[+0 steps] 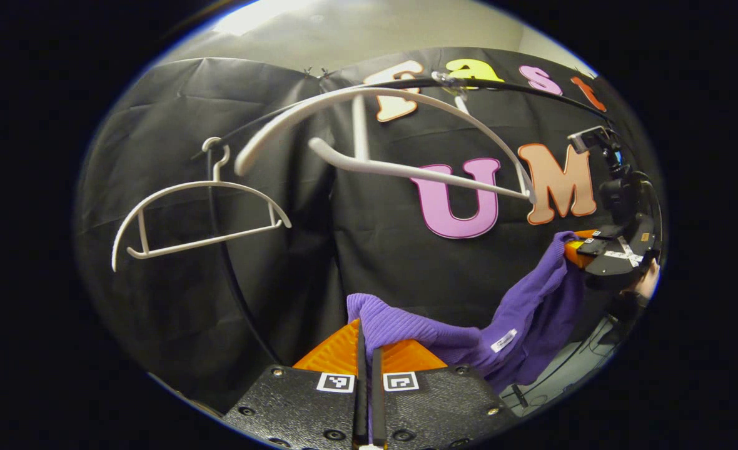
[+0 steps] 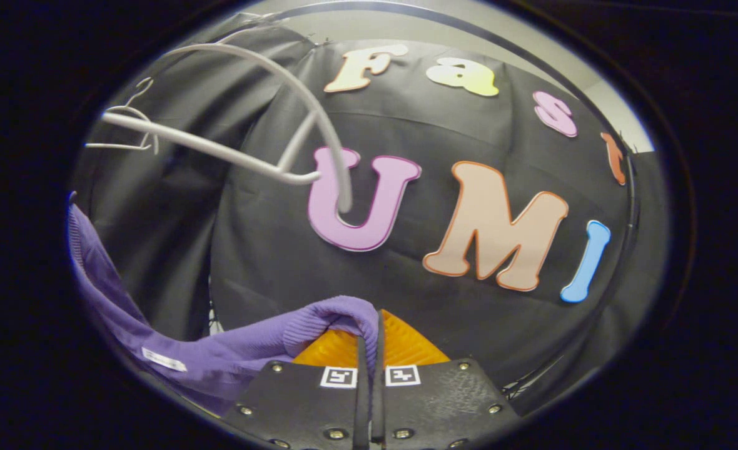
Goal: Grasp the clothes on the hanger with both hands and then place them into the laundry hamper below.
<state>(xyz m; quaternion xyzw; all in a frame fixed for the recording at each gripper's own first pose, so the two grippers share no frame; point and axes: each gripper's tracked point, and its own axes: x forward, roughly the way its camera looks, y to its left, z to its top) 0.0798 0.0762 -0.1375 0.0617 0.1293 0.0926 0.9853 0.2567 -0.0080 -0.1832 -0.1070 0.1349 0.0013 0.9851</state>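
In the left gripper view, the left tongs (image 1: 367, 334) sit at the bottom edge, their two fingers pressed together on a fold of a purple ribbed knit garment (image 1: 500, 331). The cloth bunches over the fingertips, then sags to the right and rises again toward the right tongs (image 1: 572, 250), seen farther off at the right edge, where another part of the same garment is pinched. A small white label (image 1: 504, 340) shows on the hanging fabric between the two tongs.

In the right gripper view, the right tongs (image 2: 369, 331) are likewise clamped together on a rolled edge of the purple garment (image 2: 219, 353), which trails down and away to the left, then climbs along the left edge of the view.

Above and beyond the garment, in the left gripper view, a white plastic clothes hanger (image 1: 406, 144) hangs bare and tilted from a thin dark rail (image 1: 531, 90). A second white plastic hanger (image 1: 200, 212), also bare, hangs farther to the left. The garment hangs well below both hangers, touching neither.

Behind everything hangs the black cloth wall (image 1: 269, 262) of the booth.
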